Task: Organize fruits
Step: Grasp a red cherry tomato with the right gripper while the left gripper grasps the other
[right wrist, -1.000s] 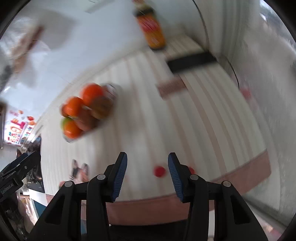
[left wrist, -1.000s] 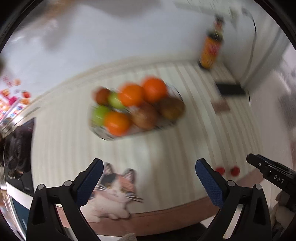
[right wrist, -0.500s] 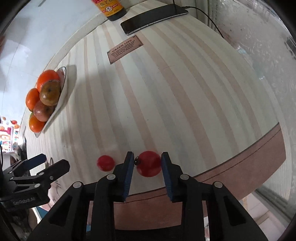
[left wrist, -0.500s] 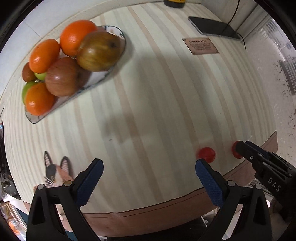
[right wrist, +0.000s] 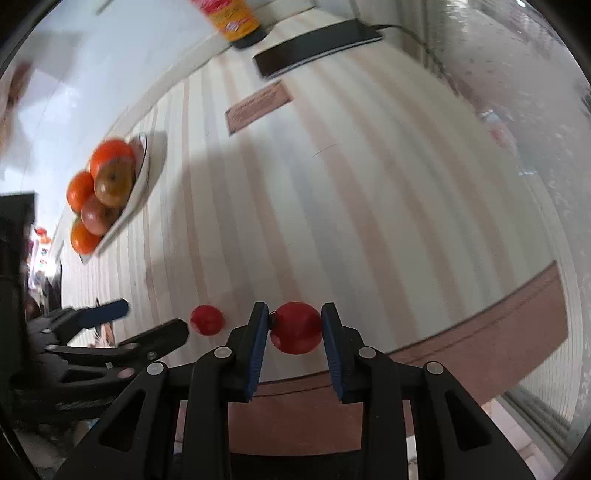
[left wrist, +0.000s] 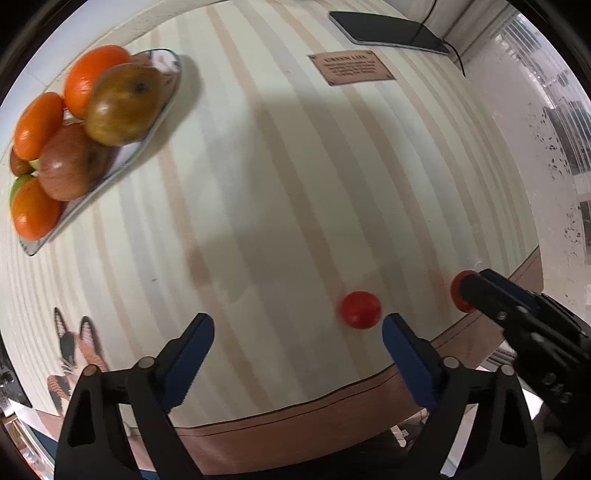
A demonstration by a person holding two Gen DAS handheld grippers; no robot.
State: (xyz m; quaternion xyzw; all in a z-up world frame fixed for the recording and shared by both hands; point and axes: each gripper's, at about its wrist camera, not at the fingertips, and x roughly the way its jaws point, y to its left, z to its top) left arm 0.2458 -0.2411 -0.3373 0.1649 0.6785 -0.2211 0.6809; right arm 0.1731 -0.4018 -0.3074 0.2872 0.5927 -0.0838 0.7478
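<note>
Two small round glossy red fruits lie near the table's front edge: one (right wrist: 295, 328) sits between blue finger pads, the other (left wrist: 360, 309) rests free just beside it. Oranges (left wrist: 94, 75) and brownish apples (left wrist: 123, 105) are heaped on a pale tray (left wrist: 162, 112) well apart.

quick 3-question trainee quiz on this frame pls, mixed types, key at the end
1. True or false: the right hand-held gripper has a small red fruit between its fingers.
2. Multiple choice: where is the other small red fruit?
A. on the plate
B. on the striped tablecloth, just ahead of the left hand-held gripper's right finger
C. on top of the phone
3. Fill in: the left hand-held gripper is ____ and holds nothing.

Key:
1. True. The pads sit on either side of it, touching or nearly so.
2. B. The plate holds only oranges and apples; the phone lies bare at the far edge.
3. open
</note>
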